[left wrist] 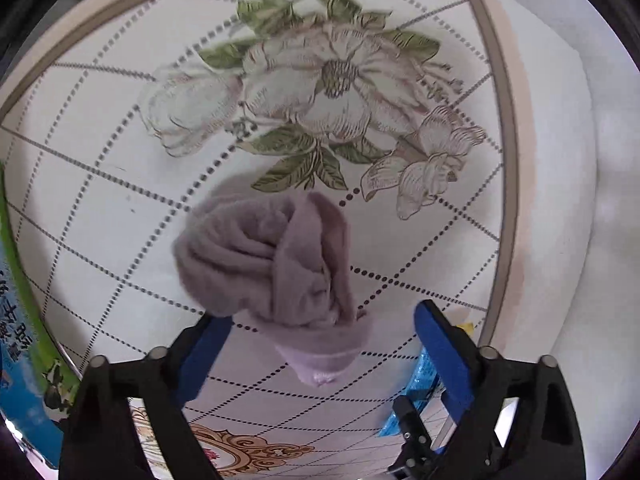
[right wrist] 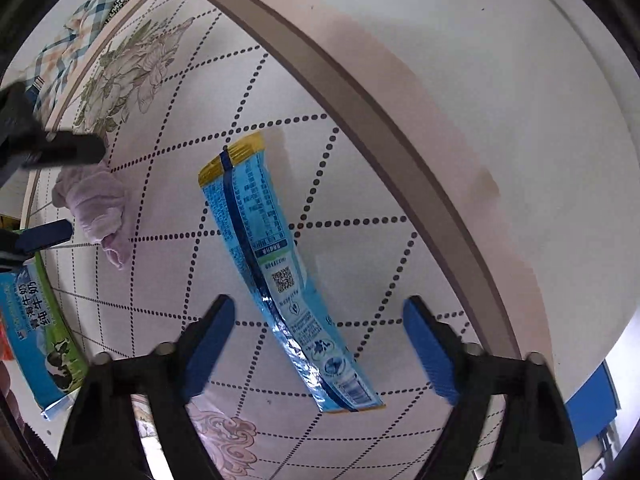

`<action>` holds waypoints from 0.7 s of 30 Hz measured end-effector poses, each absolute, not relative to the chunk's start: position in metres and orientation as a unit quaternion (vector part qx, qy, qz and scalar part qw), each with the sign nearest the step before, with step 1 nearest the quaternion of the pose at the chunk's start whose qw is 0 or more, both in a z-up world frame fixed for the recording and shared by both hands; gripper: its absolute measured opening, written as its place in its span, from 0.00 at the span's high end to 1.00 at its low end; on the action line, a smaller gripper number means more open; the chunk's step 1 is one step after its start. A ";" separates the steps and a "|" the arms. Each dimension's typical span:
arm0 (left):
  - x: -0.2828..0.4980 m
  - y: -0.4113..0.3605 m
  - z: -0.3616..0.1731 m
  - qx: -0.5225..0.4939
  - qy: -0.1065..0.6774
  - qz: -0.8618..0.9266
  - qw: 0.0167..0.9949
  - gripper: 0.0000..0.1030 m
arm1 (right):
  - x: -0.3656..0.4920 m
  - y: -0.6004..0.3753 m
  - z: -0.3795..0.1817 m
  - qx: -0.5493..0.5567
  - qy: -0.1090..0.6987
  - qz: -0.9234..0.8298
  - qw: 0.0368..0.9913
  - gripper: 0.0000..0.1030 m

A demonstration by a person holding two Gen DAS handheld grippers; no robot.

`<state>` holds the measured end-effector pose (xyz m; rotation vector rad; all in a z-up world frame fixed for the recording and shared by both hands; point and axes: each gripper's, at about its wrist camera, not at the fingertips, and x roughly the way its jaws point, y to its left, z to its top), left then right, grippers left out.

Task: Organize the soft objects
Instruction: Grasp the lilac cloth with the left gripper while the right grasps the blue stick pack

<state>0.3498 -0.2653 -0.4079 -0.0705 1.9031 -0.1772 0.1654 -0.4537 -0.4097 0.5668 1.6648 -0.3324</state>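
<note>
the left gripper (left wrist: 320, 356) hangs spread wide over a bunched lilac cloth (left wrist: 268, 256) on the floral table (left wrist: 100, 208), cloth dead ahead between its pads. the right gripper (right wrist: 320, 352), also spread and empty, straddles a blue sachet (right wrist: 268, 264) whose long axis runs away from it. no container shows.

Bright, even daylight — soft shadow beside the crumpled mauve knitted cloth (left wrist: 268, 260) on the flower-printed, dotted-grid table top (left wrist: 120, 184); strong fisheye bending toward the dark corners, slight motion blur throughout.

Fuzzy matt knit sock (left wrist: 268, 256), glossy foil packet (right wrist: 276, 276), smooth tabletop (right wrist: 360, 272).
</note>
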 end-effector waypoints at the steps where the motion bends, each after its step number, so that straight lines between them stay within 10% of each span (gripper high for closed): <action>1: 0.349 -0.267 -0.410 -0.025 0.814 -0.075 0.575 0.28 | 0.166 -0.453 -0.411 0.247 0.728 -0.144 0.623 0.24; 8: 0.340 -0.281 -0.409 0.021 0.799 -0.069 0.597 0.57 | 0.173 -0.434 -0.419 0.191 0.739 -0.154 0.628 0.43; 10: 0.334 -0.277 -0.406 0.030 0.792 -0.063 0.607 0.58 | 0.177 -0.424 -0.417 0.172 0.737 -0.158 0.635 0.77; 21: 0.268 -0.229 -0.313 0.029 0.730 -0.115 0.673 0.58 | 0.177 -0.382 -0.362 0.176 0.706 -0.119 0.675 0.87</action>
